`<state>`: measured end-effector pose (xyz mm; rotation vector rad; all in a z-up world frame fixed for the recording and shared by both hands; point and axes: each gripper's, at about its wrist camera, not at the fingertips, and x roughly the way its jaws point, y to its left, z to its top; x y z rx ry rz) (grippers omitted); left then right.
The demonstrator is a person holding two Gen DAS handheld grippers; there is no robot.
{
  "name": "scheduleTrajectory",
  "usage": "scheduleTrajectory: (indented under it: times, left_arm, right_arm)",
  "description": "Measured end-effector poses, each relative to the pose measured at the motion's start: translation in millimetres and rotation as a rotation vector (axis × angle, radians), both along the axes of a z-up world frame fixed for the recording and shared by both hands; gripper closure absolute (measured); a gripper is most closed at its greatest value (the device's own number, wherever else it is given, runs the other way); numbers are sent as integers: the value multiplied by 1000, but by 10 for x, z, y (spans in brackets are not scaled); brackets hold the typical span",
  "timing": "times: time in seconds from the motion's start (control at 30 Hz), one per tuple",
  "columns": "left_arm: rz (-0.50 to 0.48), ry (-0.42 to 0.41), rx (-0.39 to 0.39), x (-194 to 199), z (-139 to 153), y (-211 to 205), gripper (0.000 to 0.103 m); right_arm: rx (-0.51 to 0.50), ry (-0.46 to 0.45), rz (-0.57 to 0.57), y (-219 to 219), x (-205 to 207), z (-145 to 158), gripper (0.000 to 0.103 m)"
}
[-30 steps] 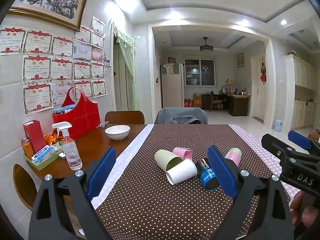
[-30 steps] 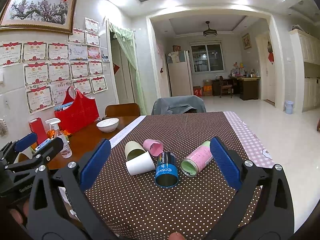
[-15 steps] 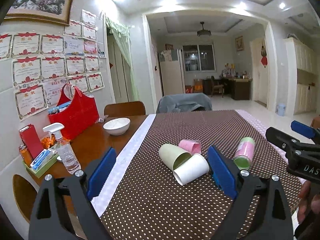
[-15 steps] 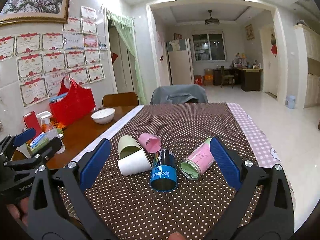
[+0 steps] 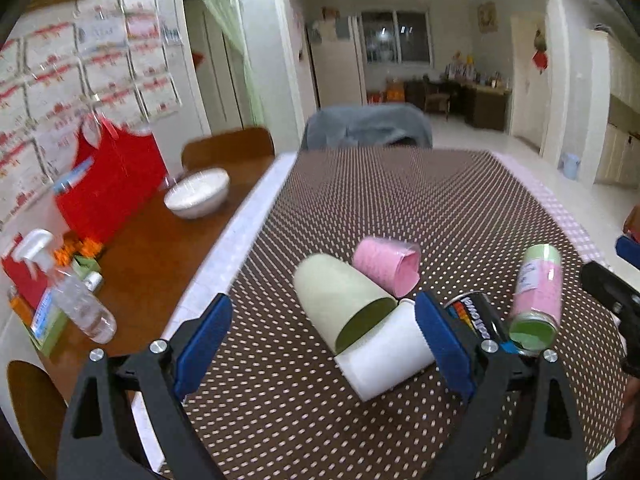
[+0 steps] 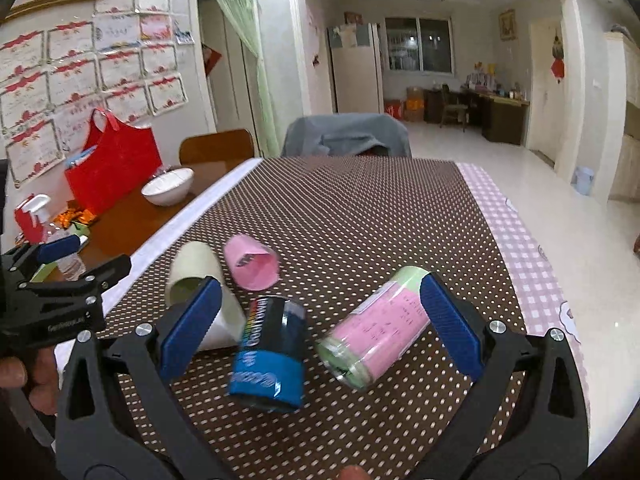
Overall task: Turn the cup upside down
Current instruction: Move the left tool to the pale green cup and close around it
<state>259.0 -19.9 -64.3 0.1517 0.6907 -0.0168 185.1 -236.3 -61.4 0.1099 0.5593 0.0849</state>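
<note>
Several cups lie on their sides on the dotted brown tablecloth (image 5: pixel 360 208). In the left wrist view a green cup (image 5: pixel 340 304), a white cup (image 5: pixel 384 360) and a pink cup (image 5: pixel 388 266) lie together, with a blue-and-black cup (image 5: pixel 476 320) and a pink-and-green cup (image 5: pixel 538 296) to the right. My left gripper (image 5: pixel 320 344) is open, low over the cloth, around the green and white cups. My right gripper (image 6: pixel 316 328) is open, with the blue-and-black cup (image 6: pixel 268 356) and the pink-and-green cup (image 6: pixel 376 328) between its fingers. The pink cup (image 6: pixel 250 264) lies beyond.
A white bowl (image 5: pixel 196 198), a red bag (image 5: pixel 108 184) and a spray bottle (image 5: pixel 68 292) stand on bare wood at the left. A grey-draped chair (image 5: pixel 368 128) is at the far end. The table's right edge has a pink checked border (image 6: pixel 532 264).
Both grippers have moved forward and lower toward the cups, which now look larger and closer. Both stay open. The cups have not moved.
</note>
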Motion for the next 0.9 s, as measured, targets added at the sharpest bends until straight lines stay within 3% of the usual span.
scheduleTrajectory:
  times: [0.3, 0.43, 0.73, 0.9]
  left_arm:
    - [96, 236, -68, 693, -429, -16, 12]
    - [140, 345, -155, 904, -606, 91, 12]
    - [156, 450, -234, 1235, -822, 80, 12]
    - [164, 465, -229, 1318, -865, 149, 12]
  right_arm:
    - [37, 73, 46, -101, 462, -147, 6]
    - [52, 94, 65, -116, 583, -207, 6]
    - [75, 126, 92, -124, 776, -298, 6]
    - [85, 142, 88, -152, 851, -331, 6]
